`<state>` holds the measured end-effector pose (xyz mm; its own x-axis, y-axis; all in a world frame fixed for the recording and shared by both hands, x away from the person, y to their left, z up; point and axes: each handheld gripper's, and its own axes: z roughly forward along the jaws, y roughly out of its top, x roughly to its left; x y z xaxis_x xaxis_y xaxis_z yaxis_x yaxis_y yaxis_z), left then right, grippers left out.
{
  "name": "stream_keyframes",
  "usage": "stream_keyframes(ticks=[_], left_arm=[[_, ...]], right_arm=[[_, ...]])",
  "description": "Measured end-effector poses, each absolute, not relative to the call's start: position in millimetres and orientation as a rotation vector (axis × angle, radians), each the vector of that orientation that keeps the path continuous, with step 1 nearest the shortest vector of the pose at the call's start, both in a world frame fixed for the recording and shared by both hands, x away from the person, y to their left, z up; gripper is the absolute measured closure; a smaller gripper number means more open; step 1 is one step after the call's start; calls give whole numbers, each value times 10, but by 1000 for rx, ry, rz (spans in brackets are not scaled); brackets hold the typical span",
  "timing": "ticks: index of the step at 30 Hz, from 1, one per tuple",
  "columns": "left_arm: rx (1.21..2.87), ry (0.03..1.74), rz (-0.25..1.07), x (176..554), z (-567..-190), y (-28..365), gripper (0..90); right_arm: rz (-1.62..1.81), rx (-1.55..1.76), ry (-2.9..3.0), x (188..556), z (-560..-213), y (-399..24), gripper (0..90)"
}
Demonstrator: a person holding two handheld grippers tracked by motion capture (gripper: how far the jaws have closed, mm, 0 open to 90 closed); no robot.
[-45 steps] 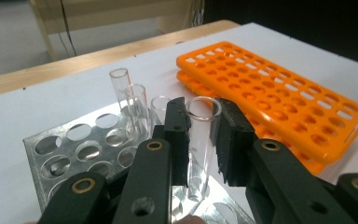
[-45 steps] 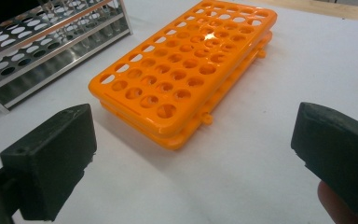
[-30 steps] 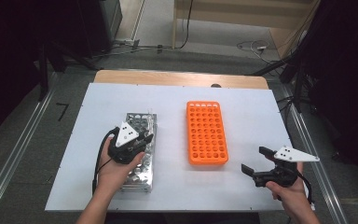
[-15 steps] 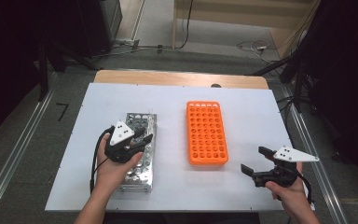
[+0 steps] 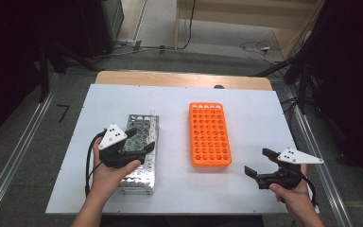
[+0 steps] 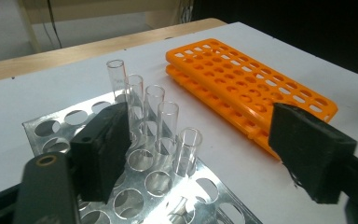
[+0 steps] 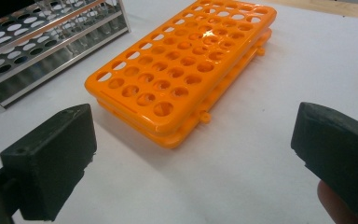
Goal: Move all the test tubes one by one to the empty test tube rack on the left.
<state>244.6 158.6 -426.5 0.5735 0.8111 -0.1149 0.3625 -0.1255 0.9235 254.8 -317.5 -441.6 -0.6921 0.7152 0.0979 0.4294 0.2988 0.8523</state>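
Five clear glass test tubes (image 6: 154, 122) stand upright in a row in the metal rack (image 5: 137, 158), at roughly 8 o'clock on the white table (image 5: 246, 113). Open mouths up, apparently empty; thin-walled and smooth, so likely slippery and fragile.

Left gripper (image 5: 133, 145) hovers over the rack, fingers wide, nothing between them. In the left gripper view the near finger (image 6: 103, 149) sits just beside the tube row; whether it touches a tube, cannot tell.

Judgement: step in hand looks like a pick of one tube, probably for transfer to the orange rack (image 5: 209, 134), which lies empty at table centre, well apart from the metal one. To do it well: centre one tube alone between the fingers, grip near the upper part, close gently, lift straight up so the neighbours are not dragged.

Right gripper (image 5: 263, 169) at 4 o'clock, low over bare table, fingers wide, empty, pointing toward the orange rack.
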Motion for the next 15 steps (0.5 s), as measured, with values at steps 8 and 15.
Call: stream_keyframes(ticks=[8,15], left_arm=[[1714,967,492,2362,-4254,1661,76],[1693,981,481,2273,-4275,1783,14]], right_arm=[[1342,1038,2268,2551,-4420,-3180,0],[1342,1045,2258,2564,-4432,-3206,0]])
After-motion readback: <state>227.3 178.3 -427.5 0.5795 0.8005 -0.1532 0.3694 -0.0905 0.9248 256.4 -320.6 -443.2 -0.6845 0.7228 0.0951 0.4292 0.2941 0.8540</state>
